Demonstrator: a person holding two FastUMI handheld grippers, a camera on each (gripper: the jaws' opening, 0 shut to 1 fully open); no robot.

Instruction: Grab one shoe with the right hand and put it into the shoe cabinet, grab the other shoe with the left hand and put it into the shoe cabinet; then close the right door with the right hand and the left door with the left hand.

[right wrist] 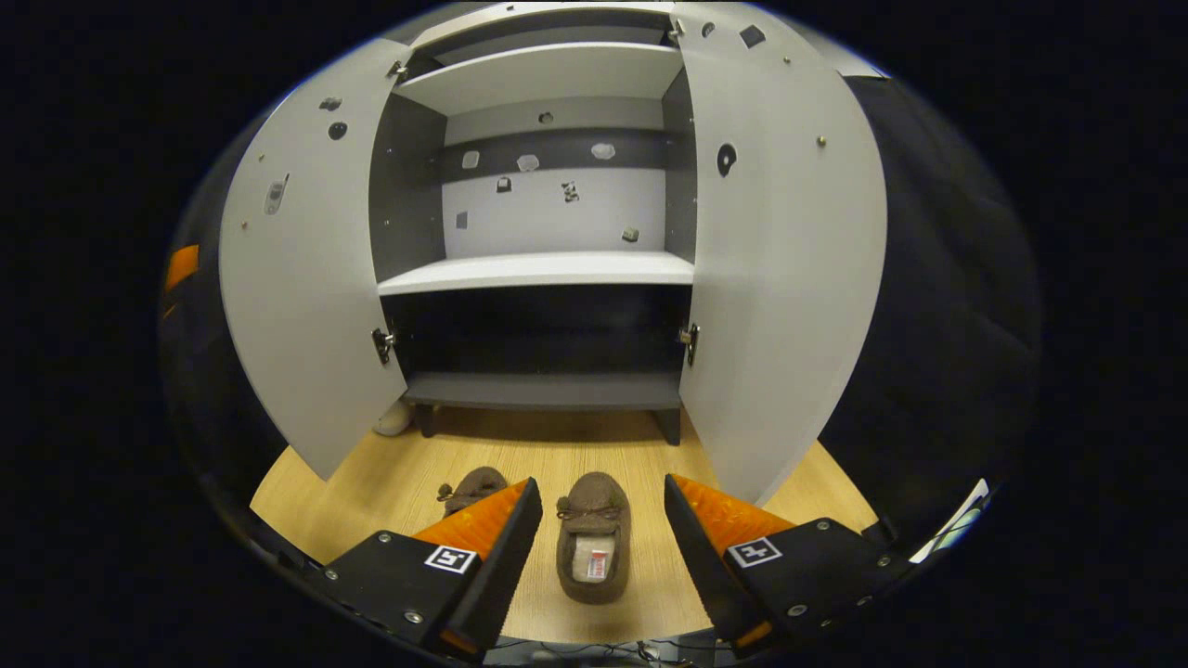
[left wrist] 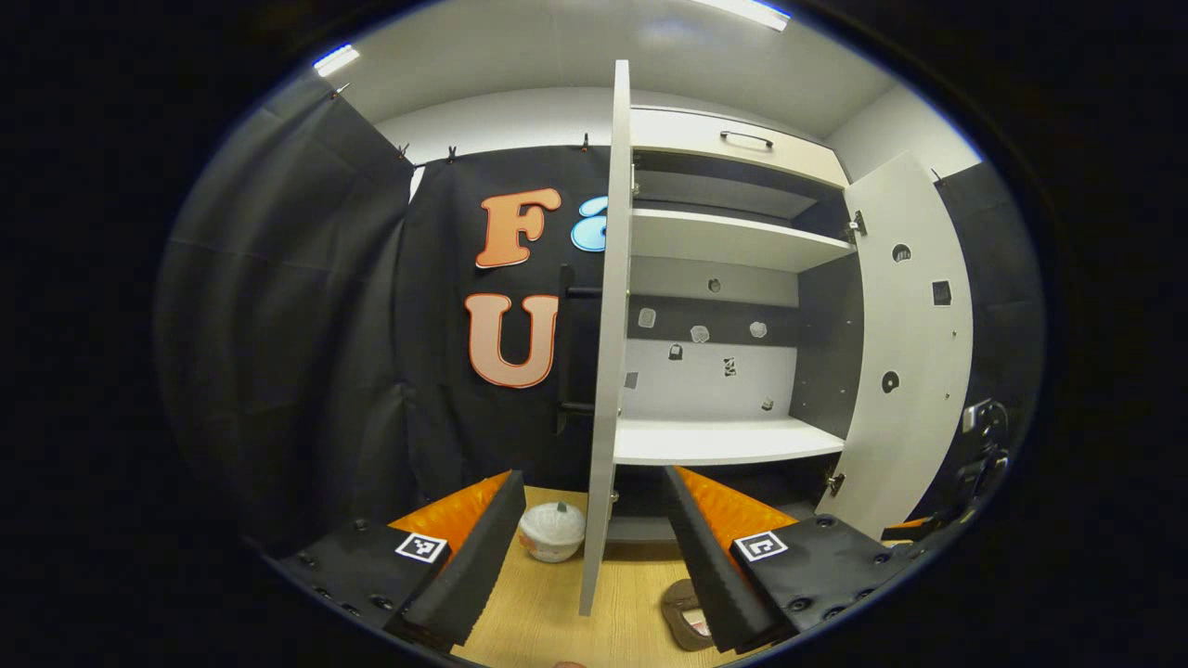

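Two brown slippers lie on the wooden floor in front of the shoe cabinet [right wrist: 543, 269]. In the right gripper view one slipper [right wrist: 592, 536] lies between the fingers of my open right gripper [right wrist: 594, 547], untouched by them; the other slipper [right wrist: 469, 489] peeks out behind the left finger. Both cabinet doors stand wide open: left door [right wrist: 302, 278], right door [right wrist: 784, 269]. In the left gripper view my left gripper [left wrist: 589, 557] is open, straddling the edge of the left door [left wrist: 608, 334]. A slipper [left wrist: 687, 614] shows by its right finger. The right gripper [left wrist: 974, 464] appears at far right.
A small white pumpkin-shaped object [left wrist: 551, 532] sits on the floor left of the cabinet, also seen as white object [right wrist: 394, 419] behind the left door. Black cloth walls surround the booth. The cabinet shelf [right wrist: 538, 271] and bottom compartment [right wrist: 543, 390] hold nothing.
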